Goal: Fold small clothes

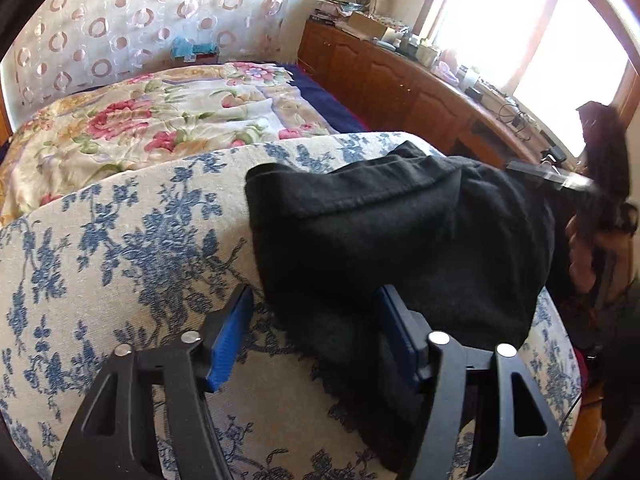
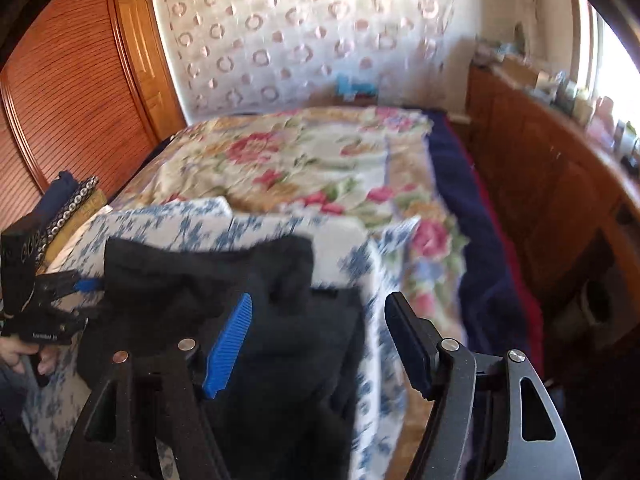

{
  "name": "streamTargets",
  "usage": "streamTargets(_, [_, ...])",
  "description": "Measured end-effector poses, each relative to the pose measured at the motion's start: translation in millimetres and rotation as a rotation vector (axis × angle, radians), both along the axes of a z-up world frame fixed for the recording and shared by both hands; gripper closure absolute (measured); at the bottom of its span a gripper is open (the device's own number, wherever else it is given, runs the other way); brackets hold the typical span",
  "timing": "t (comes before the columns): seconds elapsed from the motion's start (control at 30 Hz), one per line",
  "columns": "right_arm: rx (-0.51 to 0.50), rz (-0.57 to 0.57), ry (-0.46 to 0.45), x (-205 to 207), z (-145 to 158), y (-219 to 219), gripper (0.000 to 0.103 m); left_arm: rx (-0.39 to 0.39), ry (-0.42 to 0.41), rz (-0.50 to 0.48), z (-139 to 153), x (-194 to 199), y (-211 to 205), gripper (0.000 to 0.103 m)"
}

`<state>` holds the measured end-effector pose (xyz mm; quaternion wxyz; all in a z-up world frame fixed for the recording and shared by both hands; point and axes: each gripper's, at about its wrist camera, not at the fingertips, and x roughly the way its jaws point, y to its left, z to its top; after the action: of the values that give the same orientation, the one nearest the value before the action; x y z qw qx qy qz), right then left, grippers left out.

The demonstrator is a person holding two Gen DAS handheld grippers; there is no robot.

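Left wrist view: left gripper is pointing down at a black garment lying on a blue-and-white floral cloth. Jaws are standing spread. Off the left jaw's outer side only the floral cloth is showing. Left blue pad is sitting over bare cloth, just beside the garment's left edge. Between the jaws the garment's near edge is lying flat, no pad pressing on it. Right pad is sitting over the black fabric; contact cannot be told. Ahead of the jaws the garment is folded over, its hem running across. Further ahead, a pink floral bedspread. Ahead and right of the right jaw, a blurred dark bar of the right gripper at the garment's far corner.

Right wrist view, motion-blurred: right gripper jaws are standing spread, nothing pinched. Far off the left jaw's outer side, the left gripper in a hand, its blue tip at the black garment edge. Left pad is sitting over the garment. Between the jaws, black fabric on the left and the floral cloth edge on the right. Right jaw is hanging past that edge, over the bedspread.
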<state>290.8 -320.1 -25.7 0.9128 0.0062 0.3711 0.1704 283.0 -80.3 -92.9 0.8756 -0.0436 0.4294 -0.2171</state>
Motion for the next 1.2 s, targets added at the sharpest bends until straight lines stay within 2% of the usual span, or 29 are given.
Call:
streamTargets(0.13, [0.094, 0.006, 0.091, 11, -19, -8, 0.032, -0.006, 0.011, -0.014, 1, 5, -3, 0.053])
streamTargets(0.33, [0.106, 0.035, 0.095, 9, -21, -14, 0.033, -0.041, 0.025, -0.014, 0, 9, -1, 0.053])
streamTargets(0.37, [0.110, 0.045, 0.096, 11, -23, -17, 0.041, -0.049, 0.025, -0.015, -1, 10, -1, 0.053])
streamTargets(0.4, [0.113, 0.063, 0.105, 12, -24, -17, 0.049, -0.061, 0.025, -0.017, -1, 10, 0, 0.060])
streamTargets(0.43, [0.112, 0.071, 0.108, 13, -32, -14, 0.053, -0.069, 0.027, -0.021, -1, 11, 0, 0.064])
streamTargets(0.47, [0.113, 0.081, 0.108, 14, -32, -14, 0.063, -0.075, 0.026, -0.025, -1, 11, 0, 0.073])
streamTargets(0.5, [0.118, 0.102, 0.112, 15, -32, -14, 0.077, -0.086, 0.021, -0.034, 1, 10, -1, 0.085])
streamTargets(0.53, [0.104, 0.113, 0.104, 15, -31, -12, 0.079, -0.093, 0.018, -0.043, 2, 9, -2, 0.088])
streamTargets(0.57, [0.083, 0.117, 0.089, 14, -30, -10, 0.086, -0.088, 0.004, -0.048, 6, 6, -3, 0.093])
streamTargets(0.6, [0.069, 0.122, 0.070, 12, -27, -8, 0.088, -0.091, -0.024, -0.052, 12, 1, -4, 0.094])
streamTargets(0.77, [0.044, 0.113, -0.046, -5, -1, -7, 0.090, -0.130, -0.116, -0.082, 46, -22, -3, 0.094])
streamTargets(0.93, [0.015, 0.128, -0.175, -25, 37, 10, 0.091, -0.167, -0.213, -0.072, 79, -48, 14, 0.095])
streamTargets(1.2, [-0.011, 0.231, -0.320, -41, 91, 69, 0.091, -0.201, -0.343, 0.021, 131, -90, 79, 0.095])
